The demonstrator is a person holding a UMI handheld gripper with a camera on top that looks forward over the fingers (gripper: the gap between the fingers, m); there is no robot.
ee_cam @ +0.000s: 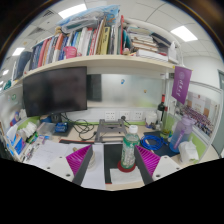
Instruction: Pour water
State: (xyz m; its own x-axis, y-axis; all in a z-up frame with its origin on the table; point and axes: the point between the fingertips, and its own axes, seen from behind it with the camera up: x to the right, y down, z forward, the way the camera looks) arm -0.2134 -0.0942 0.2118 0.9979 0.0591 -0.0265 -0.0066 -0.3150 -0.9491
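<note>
We judge pouring not begun: hand-held gripper point(125, 166) spread wide, holding nothing, clear plastic green-labelled bottle point(129, 149) upright on the white worktop point(100, 170) between its fingers at 12 o'clock, gaps both sides; grasp, lift, tilt remain.

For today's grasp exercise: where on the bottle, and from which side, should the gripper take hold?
Grip the bottle at mid-body, coming straight ahead. It stands upright on the table just ahead of the open gripper, between the fingers' line, and its body looks narrow enough to fit between them.
</note>
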